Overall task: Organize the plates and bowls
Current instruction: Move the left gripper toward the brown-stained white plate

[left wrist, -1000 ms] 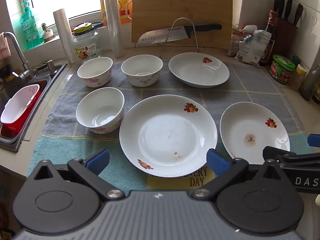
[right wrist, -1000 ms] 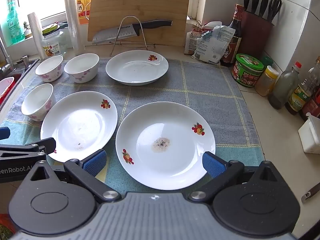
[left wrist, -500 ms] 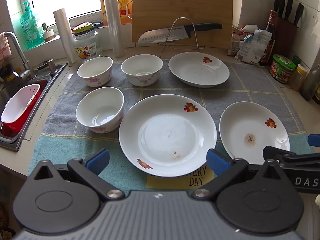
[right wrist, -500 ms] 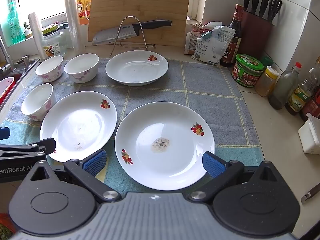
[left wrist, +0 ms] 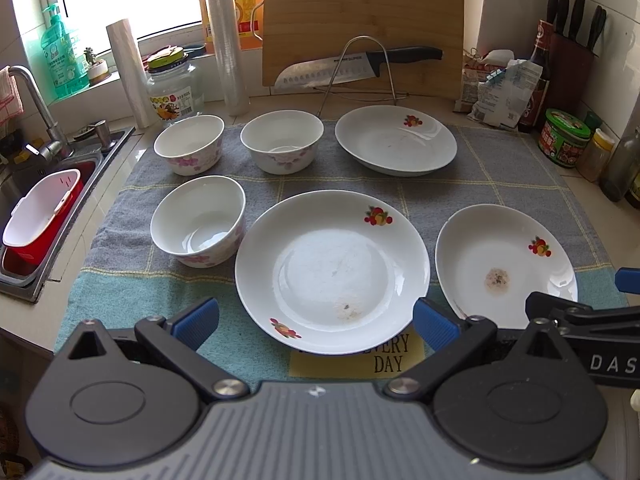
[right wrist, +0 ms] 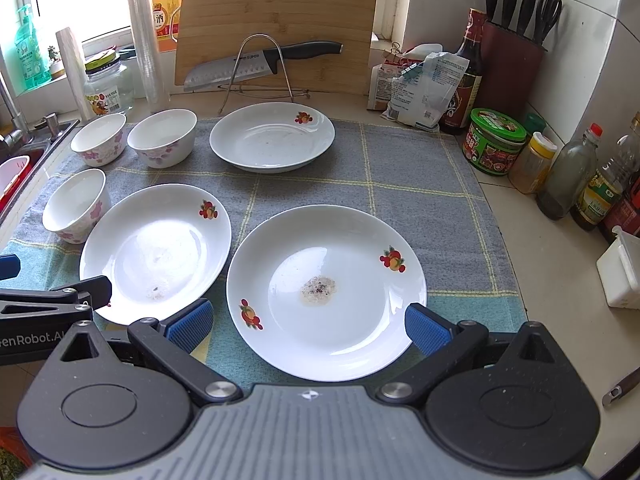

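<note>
Almost nothing has moved since the earlier frames: both my grippers hover at the near edge of the towel (left wrist: 500,184), and the dishes only sit a tiny bit lower in view, so I have perhaps crept forward a little.

About the progress, I judge the task is not started. All six pieces lie separately on the towel, nothing is stacked. Three plates and three bowls are left to gather.

I go from the biggest to the smallest. The centre plate (left wrist: 332,268) lies just ahead of my left gripper (left wrist: 316,320), its near rim between the two blue pads, with a small stain on it. The right plate (right wrist: 326,292), also with a dirty spot in the middle, lies in front of my right gripper (right wrist: 306,326), near rim between the pads. The far plate (left wrist: 396,140) rests at the back of the towel, in front of the knife stand (left wrist: 356,68), well apart from both grippers. Then the bowls: the near bowl (left wrist: 198,220) is just beside the centre plate on its left, and the two back bowls (left wrist: 188,144) (left wrist: 282,140) stand side by side behind it.

Both of my jaws are spread wide and hold nothing. I think a plate is the natural first pick, but this is only my guess.
</note>
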Action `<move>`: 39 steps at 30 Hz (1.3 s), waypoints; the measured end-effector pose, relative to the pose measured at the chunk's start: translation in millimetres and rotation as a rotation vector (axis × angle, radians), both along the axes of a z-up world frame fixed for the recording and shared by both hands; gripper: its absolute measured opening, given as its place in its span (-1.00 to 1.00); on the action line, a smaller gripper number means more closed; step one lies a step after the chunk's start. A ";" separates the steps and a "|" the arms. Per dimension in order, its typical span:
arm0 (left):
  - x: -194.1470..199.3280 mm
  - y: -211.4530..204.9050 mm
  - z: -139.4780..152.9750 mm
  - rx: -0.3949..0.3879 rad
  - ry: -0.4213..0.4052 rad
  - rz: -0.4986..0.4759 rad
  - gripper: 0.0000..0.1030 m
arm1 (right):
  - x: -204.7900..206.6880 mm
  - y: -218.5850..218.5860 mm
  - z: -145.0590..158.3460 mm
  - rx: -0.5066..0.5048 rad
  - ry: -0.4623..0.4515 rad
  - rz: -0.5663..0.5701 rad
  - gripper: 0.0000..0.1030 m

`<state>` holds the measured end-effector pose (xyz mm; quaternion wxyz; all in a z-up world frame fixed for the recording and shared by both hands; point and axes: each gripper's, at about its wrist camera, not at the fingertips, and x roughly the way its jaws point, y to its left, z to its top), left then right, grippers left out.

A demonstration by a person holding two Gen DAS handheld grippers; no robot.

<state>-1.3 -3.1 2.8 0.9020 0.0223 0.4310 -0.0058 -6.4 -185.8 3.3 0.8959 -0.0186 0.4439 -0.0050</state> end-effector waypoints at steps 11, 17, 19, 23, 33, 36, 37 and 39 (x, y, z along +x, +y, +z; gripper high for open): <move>-0.8 -5.4 0.8 -0.001 -0.005 -0.007 0.98 | -0.7 -2.6 4.4 0.001 -0.015 0.009 1.00; -0.5 -6.6 -0.6 -0.020 -0.004 -0.022 0.99 | -3.6 -7.8 3.5 -0.002 -0.046 0.036 1.00; -0.7 -6.7 -0.7 -0.022 -0.006 -0.023 0.99 | -5.2 -9.8 3.8 0.005 -0.066 0.056 1.00; -0.5 -5.2 -1.0 -0.030 -0.011 -0.023 0.99 | -8.4 -17.2 2.1 0.005 -0.105 0.078 1.00; 0.9 -6.0 -4.8 -0.043 -0.002 -0.020 0.99 | -22.5 -41.5 -22.4 0.031 -0.189 0.148 1.00; 0.7 -8.9 -6.6 -0.046 0.007 -0.029 0.99 | -23.8 -48.5 -37.9 0.040 -0.167 0.153 1.00; 0.8 -10.0 -7.1 -0.047 0.009 -0.031 0.99 | -23.5 -50.2 -42.6 0.042 -0.155 0.152 1.00; 1.3 -11.8 -8.0 -0.048 0.012 -0.033 0.99 | -24.4 -54.1 -52.5 0.056 -0.141 0.154 1.00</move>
